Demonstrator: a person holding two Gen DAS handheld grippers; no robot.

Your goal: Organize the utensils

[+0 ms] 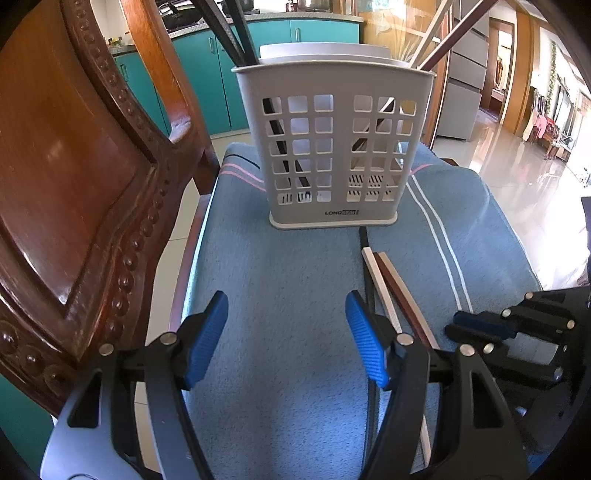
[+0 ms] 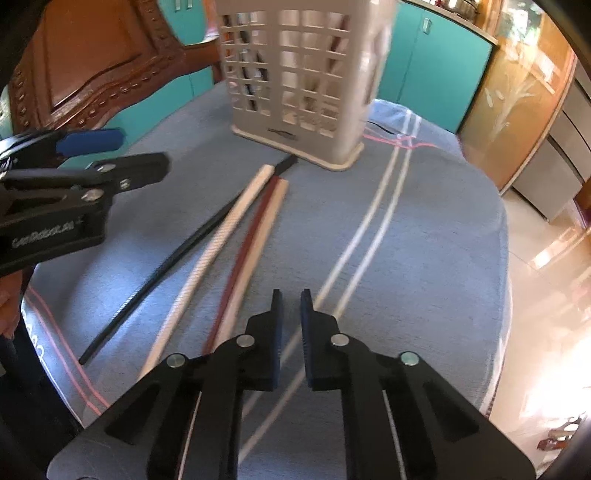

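A white slotted utensil basket stands upright at the far end of a blue towel. Black sticks lean in its left compartment, brown and pale ones in its right. On the towel before it lie loose chopsticks side by side: one black, one white, one dark brown and one tan. My left gripper hovers open and empty, left of them. My right gripper hangs over the near ends, jaws a narrow gap apart, nothing between.
A carved wooden chair back rises close on the left. Teal cabinets stand behind the basket. The towel-covered surface drops off at its right edge to a glossy floor.
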